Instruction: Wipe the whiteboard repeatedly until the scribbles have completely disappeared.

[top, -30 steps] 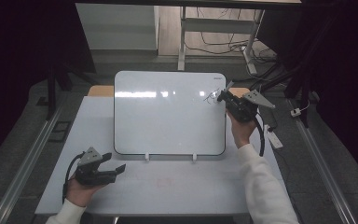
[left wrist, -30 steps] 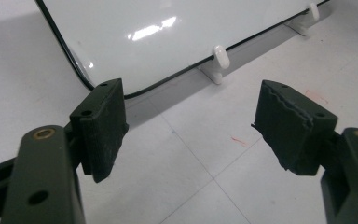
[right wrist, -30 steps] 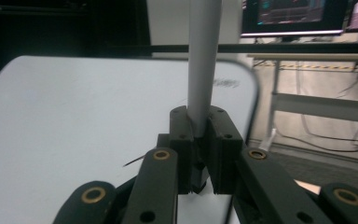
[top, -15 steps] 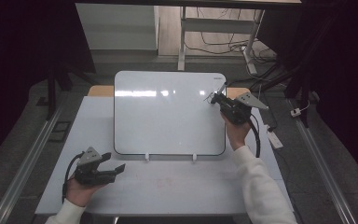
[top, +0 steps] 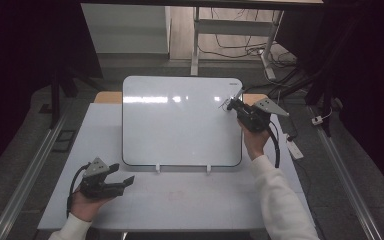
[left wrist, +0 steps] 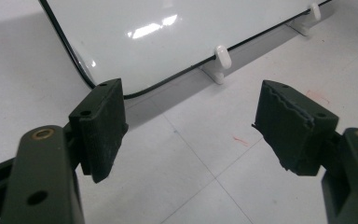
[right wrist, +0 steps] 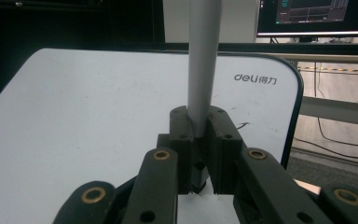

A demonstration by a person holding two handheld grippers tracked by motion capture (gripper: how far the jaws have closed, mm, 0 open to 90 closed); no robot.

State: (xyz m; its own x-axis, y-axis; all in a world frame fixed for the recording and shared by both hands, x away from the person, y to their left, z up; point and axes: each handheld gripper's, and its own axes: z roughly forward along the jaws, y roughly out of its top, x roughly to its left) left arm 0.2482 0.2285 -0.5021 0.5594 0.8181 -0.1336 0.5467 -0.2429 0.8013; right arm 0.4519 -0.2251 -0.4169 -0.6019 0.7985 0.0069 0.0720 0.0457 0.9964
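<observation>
Nearest me, my left gripper (top: pixel 111 181) rests low over the front left part of the white table (top: pixel 190 200), held in my left hand (top: pixel 87 200), with its jaws spread wide and nothing between them; in the left gripper view the two black pads (left wrist: pixel 100 128) stand well apart over bare tabletop with a few faint red marks on it. Just beyond them the whiteboard (top: pixel 180 120) sits propped on the table, tilted back, its lower edge resting in two small white clips (left wrist: pixel 222 58). Farther up and to the right, my right hand (top: pixel 255 140) holds my right gripper (top: pixel 232 104) at the board's upper right corner. Its jaws are closed on a slim white marker (right wrist: pixel 204 60), which rises straight up between them in the right gripper view. Beside it on the board are a few thin dark strokes (right wrist: pixel 242 125), and above those the printed brand name (right wrist: pixel 255 78) near the corner. I cannot tell whether the marker's tip touches the board. Past the board, beyond the table's far edge, lie a floor with loose cables (top: pixel 240 47) and the white legs of another table (top: pixel 196 40).
</observation>
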